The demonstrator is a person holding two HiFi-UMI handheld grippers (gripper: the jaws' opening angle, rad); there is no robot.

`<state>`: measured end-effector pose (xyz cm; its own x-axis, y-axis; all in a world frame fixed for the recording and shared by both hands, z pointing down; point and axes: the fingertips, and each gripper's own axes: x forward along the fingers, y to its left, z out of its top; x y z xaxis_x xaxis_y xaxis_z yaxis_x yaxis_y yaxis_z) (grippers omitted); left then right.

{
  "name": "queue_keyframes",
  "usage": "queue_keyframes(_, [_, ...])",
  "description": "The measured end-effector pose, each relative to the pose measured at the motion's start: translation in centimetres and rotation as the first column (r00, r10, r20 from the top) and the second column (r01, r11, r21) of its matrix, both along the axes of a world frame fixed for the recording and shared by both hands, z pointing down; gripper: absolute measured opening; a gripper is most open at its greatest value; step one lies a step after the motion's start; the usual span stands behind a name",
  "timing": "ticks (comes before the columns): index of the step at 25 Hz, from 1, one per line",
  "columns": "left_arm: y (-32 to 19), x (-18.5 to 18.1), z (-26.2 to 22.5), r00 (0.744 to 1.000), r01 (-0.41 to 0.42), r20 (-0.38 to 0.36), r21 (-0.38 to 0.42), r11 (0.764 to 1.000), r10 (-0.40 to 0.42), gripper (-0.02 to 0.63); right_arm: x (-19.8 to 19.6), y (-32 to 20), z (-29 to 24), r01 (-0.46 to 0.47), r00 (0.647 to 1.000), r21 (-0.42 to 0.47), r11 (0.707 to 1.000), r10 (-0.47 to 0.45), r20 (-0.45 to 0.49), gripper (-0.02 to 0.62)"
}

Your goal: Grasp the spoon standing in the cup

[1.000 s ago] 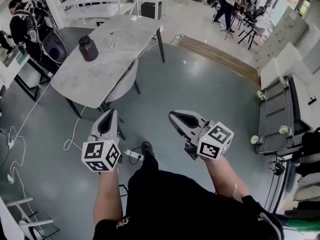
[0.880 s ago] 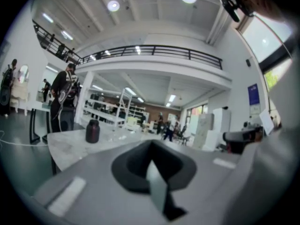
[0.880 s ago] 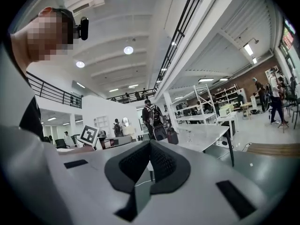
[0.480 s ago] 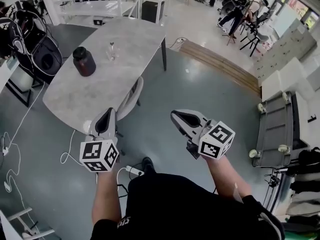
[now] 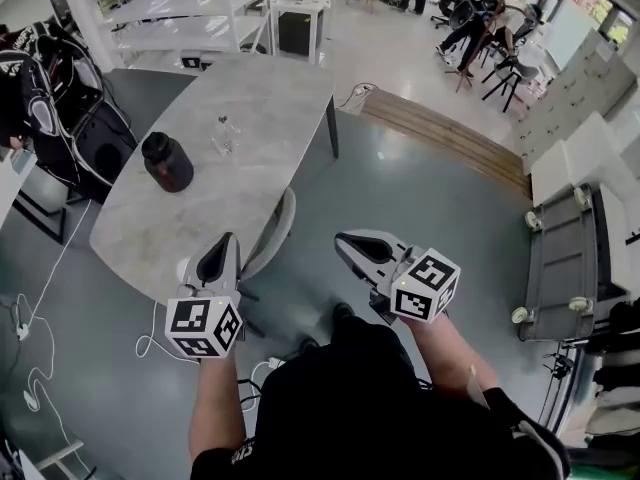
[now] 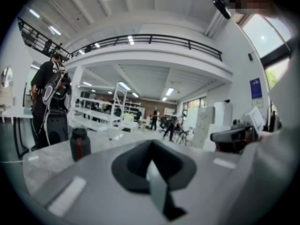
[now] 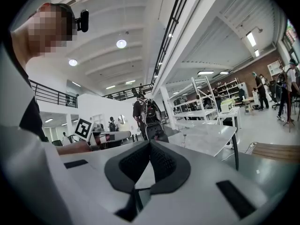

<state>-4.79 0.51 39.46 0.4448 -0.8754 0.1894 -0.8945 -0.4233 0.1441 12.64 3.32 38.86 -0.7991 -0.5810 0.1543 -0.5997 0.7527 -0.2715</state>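
Grey marble-look worktop [image 5: 262, 96] on a glossy grey floor [image 5: 430, 198]; white shelving [image 5: 170, 13] behind it, perhaps a chair [image 5: 274, 230] tucked beneath.

A pale grey table [image 5: 262, 88] stands on a glossy grey floor [image 5: 430, 193]. On it sit a dark jar [image 5: 167, 161], near its left edge, and a small clear cup [image 5: 225, 134] close by, not touching.

Table [image 5: 250, 98] stone-look, matt grey — floor [image 5: 430, 208] glossy, smooth — right gripper [image 5: 343, 239] shell smooth white plastic
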Motion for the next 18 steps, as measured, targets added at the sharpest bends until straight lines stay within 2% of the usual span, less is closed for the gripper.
queue_keyframes(7, [-6.5,1.7,0.8,1.000,0.006,0.006,-0.015,1.000,-0.006,0.009,1.2,-7.7,0.8,0.019,0.999,-0.009,1.000,-0.018,0.048,-0.006])
queue_keyframes(18, [-22.3,4.3,-0.5,0.995,0.080,0.059,-0.038,0.996,-0.078,0.009,0.6,-25.3,0.6,0.192,0.978,-0.025,0.981,-0.189,0.090,-0.005])
